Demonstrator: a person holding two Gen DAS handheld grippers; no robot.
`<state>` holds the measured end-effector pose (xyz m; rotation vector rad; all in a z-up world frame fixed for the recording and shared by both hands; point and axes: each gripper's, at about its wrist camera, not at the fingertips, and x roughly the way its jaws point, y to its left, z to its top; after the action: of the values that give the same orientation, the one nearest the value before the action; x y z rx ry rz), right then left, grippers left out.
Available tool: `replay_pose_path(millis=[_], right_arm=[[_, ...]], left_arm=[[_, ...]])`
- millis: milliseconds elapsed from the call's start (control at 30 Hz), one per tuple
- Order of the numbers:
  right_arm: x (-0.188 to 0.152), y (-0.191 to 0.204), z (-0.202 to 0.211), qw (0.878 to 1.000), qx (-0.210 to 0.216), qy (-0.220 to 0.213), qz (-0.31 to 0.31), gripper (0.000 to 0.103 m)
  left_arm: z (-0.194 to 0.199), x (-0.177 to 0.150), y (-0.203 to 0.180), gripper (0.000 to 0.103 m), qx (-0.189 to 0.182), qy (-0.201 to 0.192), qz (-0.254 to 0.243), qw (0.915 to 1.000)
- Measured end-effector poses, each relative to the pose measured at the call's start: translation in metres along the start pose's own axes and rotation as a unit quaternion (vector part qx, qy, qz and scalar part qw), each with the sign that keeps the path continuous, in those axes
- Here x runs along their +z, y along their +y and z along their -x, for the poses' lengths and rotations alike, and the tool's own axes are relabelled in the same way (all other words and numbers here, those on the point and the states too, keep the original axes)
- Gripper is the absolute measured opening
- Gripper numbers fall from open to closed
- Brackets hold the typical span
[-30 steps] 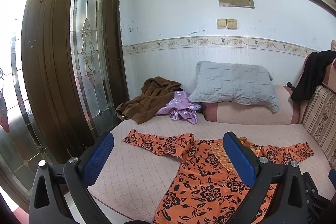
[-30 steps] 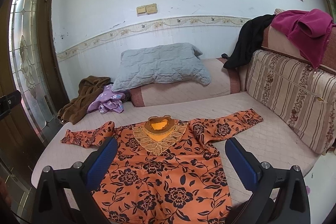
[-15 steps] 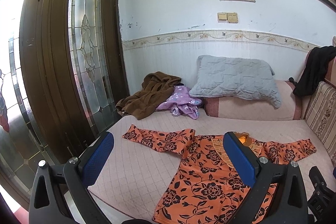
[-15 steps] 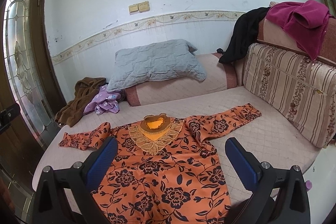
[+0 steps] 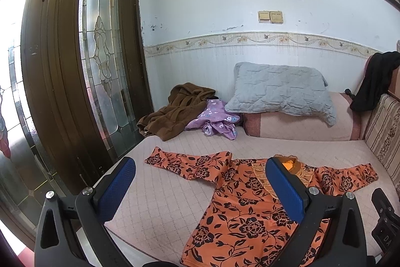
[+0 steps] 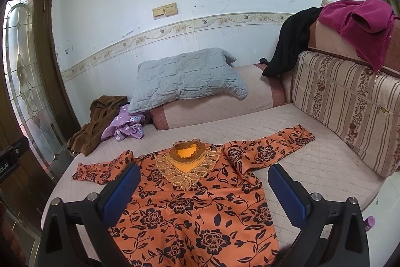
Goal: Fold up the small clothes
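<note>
Both my grippers, left (image 5: 200, 188) & right (image 6: 203, 188), fingers apart & empty, have backed off the shirt (image 6: 197, 204), now flat w/ sleeves out, so folding's unstarted.

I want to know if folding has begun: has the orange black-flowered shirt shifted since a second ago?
No. The orange black-flowered shirt lies spread out, with its collar in line below the grey quilted pillow, as before.

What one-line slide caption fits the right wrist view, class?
Open right gripper above an orange floral top spread flat on a daybed, sleeves out.
</note>
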<state>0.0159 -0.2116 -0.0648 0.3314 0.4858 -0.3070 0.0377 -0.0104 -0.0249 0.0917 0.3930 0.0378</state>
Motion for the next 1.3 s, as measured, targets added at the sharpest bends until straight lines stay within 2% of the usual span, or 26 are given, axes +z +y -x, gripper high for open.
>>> replay_pose_path(millis=[567, 933, 1167, 1300], right_arm=[[0.001, 0.003, 0.003, 1.000, 0.004, -0.001, 0.001, 0.103], [0.003, 0.002, -0.019, 1.000, 0.004, 0.013, 0.002, 0.103], [0.006, -0.013, -0.053, 0.999, 0.009, 0.031, -0.018, 0.103], [0.004, -0.059, -0.102, 0.995, 0.040, 0.057, -0.075, 0.103]], left_arm=[[-0.001, 0.001, -0.005, 0.103, 0.000, -0.002, -0.001, 1.0000], [-0.016, -0.001, -0.009, 0.103, 0.003, 0.010, -0.005, 0.9999], [-0.050, -0.008, -0.020, 0.103, 0.009, 0.026, -0.013, 0.9995], [-0.098, -0.023, -0.039, 0.103, -0.009, 0.065, -0.019, 0.9977]])
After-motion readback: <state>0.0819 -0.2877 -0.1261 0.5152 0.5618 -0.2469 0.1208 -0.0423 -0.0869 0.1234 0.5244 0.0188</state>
